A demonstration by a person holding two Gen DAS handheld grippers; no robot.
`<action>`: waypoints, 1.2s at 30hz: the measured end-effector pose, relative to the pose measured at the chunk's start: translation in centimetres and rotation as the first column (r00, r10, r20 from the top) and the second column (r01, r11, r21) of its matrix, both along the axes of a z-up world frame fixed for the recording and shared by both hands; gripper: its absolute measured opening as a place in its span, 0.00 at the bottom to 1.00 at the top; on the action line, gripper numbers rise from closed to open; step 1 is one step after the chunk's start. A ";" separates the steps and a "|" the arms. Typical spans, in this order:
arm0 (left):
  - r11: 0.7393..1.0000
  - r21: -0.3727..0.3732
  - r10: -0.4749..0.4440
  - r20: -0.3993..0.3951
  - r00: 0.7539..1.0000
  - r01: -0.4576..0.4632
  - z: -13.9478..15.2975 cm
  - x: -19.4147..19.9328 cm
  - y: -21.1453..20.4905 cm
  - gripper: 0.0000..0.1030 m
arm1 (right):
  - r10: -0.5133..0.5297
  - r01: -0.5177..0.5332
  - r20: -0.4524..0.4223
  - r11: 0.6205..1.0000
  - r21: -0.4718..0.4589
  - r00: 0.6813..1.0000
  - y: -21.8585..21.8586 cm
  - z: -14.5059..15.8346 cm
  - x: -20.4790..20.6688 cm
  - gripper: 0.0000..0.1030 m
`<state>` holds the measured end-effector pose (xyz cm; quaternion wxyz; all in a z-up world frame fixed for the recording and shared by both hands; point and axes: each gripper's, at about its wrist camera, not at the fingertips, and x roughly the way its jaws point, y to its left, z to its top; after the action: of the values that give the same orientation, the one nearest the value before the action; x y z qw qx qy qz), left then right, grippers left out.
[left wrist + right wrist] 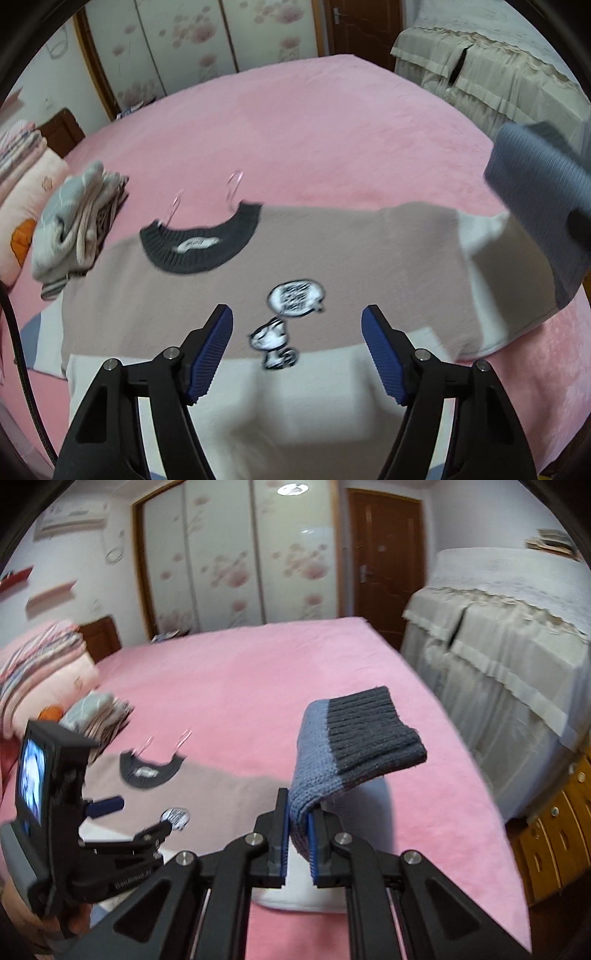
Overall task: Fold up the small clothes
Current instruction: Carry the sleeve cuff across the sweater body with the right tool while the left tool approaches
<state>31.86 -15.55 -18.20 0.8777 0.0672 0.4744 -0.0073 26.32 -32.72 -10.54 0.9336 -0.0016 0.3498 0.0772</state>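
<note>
A small knit sweater (332,251), beige on top and white below, with a dark grey collar (199,243) and a cartoon dog patch (275,338), lies front up on the pink bed (314,129). My left gripper (297,350) is open and empty, hovering over the sweater's chest. My right gripper (298,834) is shut on the sweater's right sleeve (332,753), blue with a dark grey cuff, and holds it lifted above the bed. The lifted sleeve also shows in the left wrist view (539,206). The left gripper shows in the right wrist view (107,812).
A stack of folded clothes (77,225) sits on the bed left of the sweater, with pillows and bedding (22,184) beyond. Two pink hanger clips (232,184) lie by the collar. A cloth-covered piece of furniture (498,657) stands right of the bed.
</note>
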 end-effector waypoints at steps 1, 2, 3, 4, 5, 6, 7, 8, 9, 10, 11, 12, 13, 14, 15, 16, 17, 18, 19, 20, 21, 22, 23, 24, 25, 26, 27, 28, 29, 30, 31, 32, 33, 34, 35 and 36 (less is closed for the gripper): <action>1.000 0.001 0.005 -0.006 1.000 -0.005 -0.2 -0.1 0.5 0.69 | 0.012 -0.012 -0.012 1.000 0.001 1.000 0.8 -0.6 0.0 0.08; 1.000 0.002 0.009 -0.014 1.000 -0.009 -0.4 -0.2 1.2 0.69 | 0.025 -0.025 -0.023 1.000 0.002 0.999 1.5 -1.3 0.0 0.08; 1.000 0.002 0.016 -0.023 1.000 -0.016 -0.7 -0.3 1.8 0.68 | 0.040 -0.040 -0.037 0.999 0.002 0.999 2.2 -2.0 -0.1 0.08; 1.000 0.000 0.021 -0.029 0.999 -0.021 -0.8 -0.3 2.2 0.68 | 0.050 -0.051 -0.052 0.999 -0.001 0.997 3.0 -2.7 -0.1 0.08; 1.000 -0.012 0.028 -0.039 0.999 -0.029 -1.1 -0.5 2.8 0.68 | 0.058 -0.058 -0.064 0.998 -0.004 0.996 3.5 -3.2 -0.1 0.08; 0.999 -0.020 0.031 -0.044 0.999 -0.032 -1.2 -0.5 3.2 0.68 | 0.070 -0.071 -0.079 0.997 -0.010 0.994 4.1 -3.9 -0.2 0.08; 0.999 -0.027 0.033 -0.049 0.998 -0.034 -1.4 -0.5 3.6 0.68 | 0.079 -0.081 -0.092 0.997 -0.017 0.993 4.8 -4.5 -0.2 0.08; 0.999 -0.032 0.037 -0.054 0.998 -0.039 -1.5 -0.6 3.9 0.68 | 0.085 -0.088 -0.101 0.996 -0.024 0.991 5.2 -5.1 -0.3 0.08; 0.999 -0.034 0.040 -0.057 0.998 -0.042 -1.7 -0.6 4.2 0.68 | 0.096 -0.100 -0.113 0.995 -0.031 0.989 5.7 -5.7 -0.4 0.08; 0.998 -0.036 0.043 -0.062 0.997 -0.045 -1.9 -0.6 4.5 0.68 | 0.104 -0.110 -0.120 0.993 -0.042 0.987 6.2 -6.2 -0.4 0.08; 0.998 -0.040 0.045 -0.066 0.997 -0.048 -2.1 -0.6 4.6 0.68 | 0.110 -0.119 -0.125 0.991 -0.062 0.986 6.7 -6.7 -0.6 0.08; 0.998 -0.047 0.049 -0.074 0.996 -0.052 -2.3 -0.7 4.8 0.68 | 0.117 -0.128 -0.126 0.988 -0.086 0.985 7.2 -7.1 -0.8 0.08; 0.997 -0.056 0.050 -0.082 0.995 -0.055 -2.5 -0.6 5.1 0.68 | 0.126 -0.141 -0.129 0.984 -0.113 0.984 7.7 -7.6 -1.2 0.08; 0.996 -0.065 0.051 -0.091 0.995 -0.057 -2.7 -0.5 5.2 0.68 | 0.133 -0.150 -0.132 0.980 -0.127 0.982 8.0 -8.0 -1.4 0.11; 0.995 -0.075 0.051 -0.100 0.994 -0.058 -2.9 -0.4 5.3 0.68 | 0.138 -0.157 -0.131 0.977 -0.147 0.982 8.4 -8.4 -1.7 0.11; 0.994 -0.091 0.050 -0.109 0.993 -0.060 -3.1 -0.4 5.5 0.68 | 0.141 -0.161 -0.128 0.973 -0.164 0.982 8.7 -8.6 -2.0 0.12; 0.993 -0.102 0.049 -0.114 0.992 -0.060 -3.3 -0.3 5.6 0.68 | 0.154 -0.174 -0.130 0.971 -0.166 0.980 8.9 -9.0 -2.3 0.16; 0.992 -0.111 0.046 -0.117 0.992 -0.059 -3.4 -0.2 5.7 0.68 | 0.168 -0.188 -0.133 0.971 -0.149 0.977 9.1 -9.2 -2.4 0.19; 0.991 -0.126 0.037 -0.123 0.992 -0.053 -3.6 -0.2 5.7 0.68 | 0.181 -0.199 -0.138 0.972 -0.129 0.974 9.0 -9.3 -2.7 0.22; 0.989 -0.144 0.025 -0.133 0.991 -0.045 -3.8 -0.1 5.6 0.68 | 0.193 -0.210 -0.147 0.972 -0.107 0.970 9.0 -9.5 -2.9 0.28; 0.987 -0.157 0.016 -0.141 0.990 -0.039 -4.0 -0.1 5.5 0.68 | 0.205 -0.220 -0.152 0.971 -0.090 0.967 9.0 -9.7 -3.1 0.31; 0.985 -0.172 0.005 -0.152 0.988 -0.032 -4.2 -0.1 5.5 0.68 | 0.212 -0.226 -0.155 0.971 -0.080 0.965 9.0 -9.8 -3.3 0.35; 0.982 -0.188 -0.003 -0.167 0.986 -0.029 -4.5 0.0 5.4 0.68 | 0.217 -0.230 -0.158 0.971 -0.072 0.963 9.1 -10.0 -3.4 0.36; 0.979 -0.202 -0.008 -0.179 0.984 -0.028 -4.7 0.0 5.4 0.68 | 0.222 -0.234 -0.163 0.970 -0.060 0.961 9.0 -10.1 -3.6 0.36; 0.975 -0.221 -0.015 -0.196 0.980 -0.029 -5.1 0.0 5.4 0.68 | 0.222 -0.233 -0.165 0.971 -0.051 0.961 8.8 -10.1 -3.9 0.36; 0.968 -0.249 -0.022 -0.219 0.975 -0.034 -5.6 0.1 5.4 0.68 | 0.221 -0.230 -0.166 0.972 -0.038 0.961 8.6 -10.0 -4.1 0.36; 0.964 -0.262 -0.023 -0.230 0.973 -0.040 -5.8 0.1 5.5 0.65 | 0.220 -0.226 -0.165 0.974 -0.022 0.961 8.3 -10.0 -4.4 0.36; 0.956 -0.288 -0.025 -0.246 0.969 -0.049 -6.2 0.1 5.6 0.62 | 0.215 -0.220 -0.165 0.975 -0.013 0.963 8.1 -9.9 -4.5 0.36; 0.951 -0.305 -0.025 -0.255 0.967 -0.056 -6.5 0.3 5.8 0.59 | 0.208 -0.211 -0.163 0.977 -0.004 0.965 7.7 -9.8 -4.8 0.36; 0.944 -0.324 -0.023 -0.263 0.965 -0.066 -6.7 0.4 5.9 0.57 | 0.199 -0.201 -0.160 0.980 0.006 0.967 7.2 -9.7 -5.1 0.35; 0.936 -0.344 -0.018 -0.271 0.963 -0.079 -6.7 0.5 6.1 0.56 | 0.191 -0.191 -0.160 0.982 0.013 0.969 6.9 -9.7 -5.2 0.35; 0.926 -0.367 -0.017 -0.279 0.960 -0.090 -6.7 0.6 6.3 0.53 | 0.182 -0.181 -0.162 0.983 0.022 0.970 6.4 -9.7 -5.3 0.35; 0.911 -0.401 -0.023 -0.291 0.956 -0.100 -6.6 0.7 6.5 0.48 | 0.174 -0.170 -0.164 0.985 0.034 0.971 5.9 -9.7 -5.5 0.35; 0.895 -0.433 -0.031 -0.302 0.953 -0.108 -6.5 0.8 6.7 0.46 | 0.166 -0.161 -0.165 0.986 0.044 0.972 5.5 -9.7 -5.6 0.35; 0.871 -0.478 -0.045 -0.316 0.948 -0.117 -6.4 0.8 6.9 0.43 | 0.159 -0.152 -0.168 0.987 0.056 0.973 5.1 -9.7 -5.7 0.35; 0.853 -0.507 -0.053 -0.323 0.945 -0.126 -6.2 0.8 7.1 0.43 | 0.153 -0.144 -0.169 0.987 0.067 0.974 4.7 -9.7 -5.9 0.35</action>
<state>32.62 -8.40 -24.43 0.7723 -0.1843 0.5940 -0.1295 20.41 -27.98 -20.21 0.8909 0.0042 0.4266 0.1561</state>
